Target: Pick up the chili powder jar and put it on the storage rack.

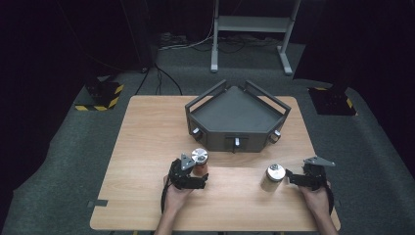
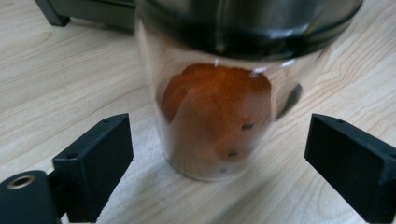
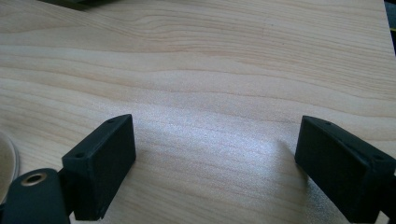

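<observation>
A glass jar (image 1: 199,162) with a silver lid and orange-red powder stands on the wooden table (image 1: 147,147), left of centre. My left gripper (image 1: 197,172) is around it. In the left gripper view the jar (image 2: 217,116) stands between the open jaws of that gripper (image 2: 219,172), with a gap on each side. A second silver-lidded jar (image 1: 274,177) with pale contents stands to the right. My right gripper (image 1: 291,177) sits just right of it, pointing towards it. In the right gripper view its jaws (image 3: 215,163) stand open over bare wood.
A dark grey angular tray (image 1: 235,136) with raised rails sits at the table's far middle, small knobs on its front wall. A metal stand (image 1: 252,24) and cables are on the floor beyond. A pale curved edge (image 3: 7,163) shows at the left of the right gripper view.
</observation>
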Tool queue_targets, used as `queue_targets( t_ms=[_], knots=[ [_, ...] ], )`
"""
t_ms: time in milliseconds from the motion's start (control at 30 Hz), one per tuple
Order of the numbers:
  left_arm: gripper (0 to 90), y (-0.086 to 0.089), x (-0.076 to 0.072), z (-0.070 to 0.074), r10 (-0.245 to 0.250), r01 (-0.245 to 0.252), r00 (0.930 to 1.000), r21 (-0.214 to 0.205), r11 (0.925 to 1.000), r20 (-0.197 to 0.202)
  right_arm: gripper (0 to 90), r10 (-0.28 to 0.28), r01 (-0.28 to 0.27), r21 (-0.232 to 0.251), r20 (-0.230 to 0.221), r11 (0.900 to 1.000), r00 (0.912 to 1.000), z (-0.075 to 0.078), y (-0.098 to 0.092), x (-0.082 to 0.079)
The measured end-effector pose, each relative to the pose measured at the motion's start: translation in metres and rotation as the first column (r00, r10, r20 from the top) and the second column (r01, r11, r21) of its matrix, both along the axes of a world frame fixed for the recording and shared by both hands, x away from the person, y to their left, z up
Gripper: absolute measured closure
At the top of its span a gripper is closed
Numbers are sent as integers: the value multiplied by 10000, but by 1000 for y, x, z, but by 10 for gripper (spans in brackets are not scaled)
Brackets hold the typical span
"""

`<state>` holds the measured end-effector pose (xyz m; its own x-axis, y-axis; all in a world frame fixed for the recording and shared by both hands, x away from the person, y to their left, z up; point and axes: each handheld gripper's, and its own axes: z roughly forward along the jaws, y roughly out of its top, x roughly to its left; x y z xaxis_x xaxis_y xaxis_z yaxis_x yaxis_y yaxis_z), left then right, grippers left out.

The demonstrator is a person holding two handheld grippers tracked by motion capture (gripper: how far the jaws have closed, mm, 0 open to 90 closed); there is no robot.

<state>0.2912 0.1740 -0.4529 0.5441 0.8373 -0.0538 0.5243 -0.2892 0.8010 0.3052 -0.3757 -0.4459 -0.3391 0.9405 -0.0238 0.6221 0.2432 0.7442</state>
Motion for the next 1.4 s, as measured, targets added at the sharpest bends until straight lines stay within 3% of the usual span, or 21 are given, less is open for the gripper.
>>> queue_targets(
  t_ms=[1000, 1400],
  knots=[
    [289, -10, 3, -3, 297, -295, 9985, -51, 9996, 469, 126, -35, 35, 1, 14, 10000, 10000, 0, 0, 0],
    [300, -14, 0, -2, 325, -337, 9976, 190, 9993, 615, 128, -41, 41, 1, 19, 10000, 10000, 0, 0, 0]
  ],
)
